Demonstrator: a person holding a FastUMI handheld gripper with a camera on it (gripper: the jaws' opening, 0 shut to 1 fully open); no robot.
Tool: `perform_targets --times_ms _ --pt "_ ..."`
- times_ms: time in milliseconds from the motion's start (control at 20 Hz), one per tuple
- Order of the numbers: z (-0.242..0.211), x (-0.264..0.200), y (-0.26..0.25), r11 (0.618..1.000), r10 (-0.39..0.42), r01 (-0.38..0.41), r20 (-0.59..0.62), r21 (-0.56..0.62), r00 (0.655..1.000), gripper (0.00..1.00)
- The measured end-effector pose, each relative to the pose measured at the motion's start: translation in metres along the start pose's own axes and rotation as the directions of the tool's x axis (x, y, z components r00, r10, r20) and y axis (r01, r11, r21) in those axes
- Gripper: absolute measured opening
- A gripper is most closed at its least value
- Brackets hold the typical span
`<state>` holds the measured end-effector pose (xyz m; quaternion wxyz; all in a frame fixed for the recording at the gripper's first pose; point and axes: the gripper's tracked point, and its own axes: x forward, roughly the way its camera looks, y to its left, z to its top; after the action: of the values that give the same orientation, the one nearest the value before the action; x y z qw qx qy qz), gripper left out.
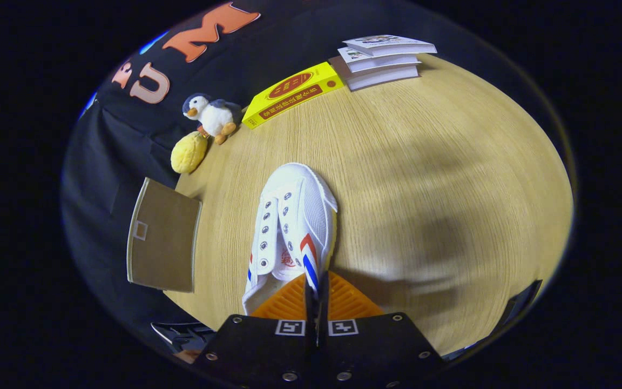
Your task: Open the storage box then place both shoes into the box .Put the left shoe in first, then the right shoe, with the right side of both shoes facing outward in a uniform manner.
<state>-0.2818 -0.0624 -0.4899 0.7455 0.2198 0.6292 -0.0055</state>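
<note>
- Fingers of my gripper (316, 292) nearly closed, pinched on the side wall of the white shoe (292, 227) near its heel opening; only a thin slit left between them, shoe canvas in it.
- Two square black-and-white marker tags sit on my finger bases, one each side of the slit.
- White shoe points away from me, toe ahead of my fingers, over the wooden table (424, 189); can't tell if the sole touches the table or is lifted.
- Shoe details: red and blue diagonal stripes on the side by my fingers, metal eyelets with no laces, a small red mark on the tongue, too small to read.
- Heel end of shoe cut off behind my fingers.
- Brown flat panel (162, 237) left of the shoe at the table edge, small pale square tag on it; may be the storage box's lid or flap, can't tell, inside hidden.
- Yellow box (293, 93) far beyond the shoe, red oval and red band with writing, not legible.
- Stack of white books (384, 59) just beside the yellow box, at the far edge; cover print too small.
- Penguin plush (211, 116) and a yellow bumpy plush (189, 152) at the left far edge, touching each other.
</note>
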Motion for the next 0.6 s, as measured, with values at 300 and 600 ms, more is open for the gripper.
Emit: perform_targets --times_ms 300,600 --pt "0.041 -0.029 0.062 0.997 0.081 -0.079 0.075 -0.018 0.994 0.01" --pt "0.059 -0.047 0.144 0.987 0.118 -0.106 0.093 -0.124 0.989 0.01"
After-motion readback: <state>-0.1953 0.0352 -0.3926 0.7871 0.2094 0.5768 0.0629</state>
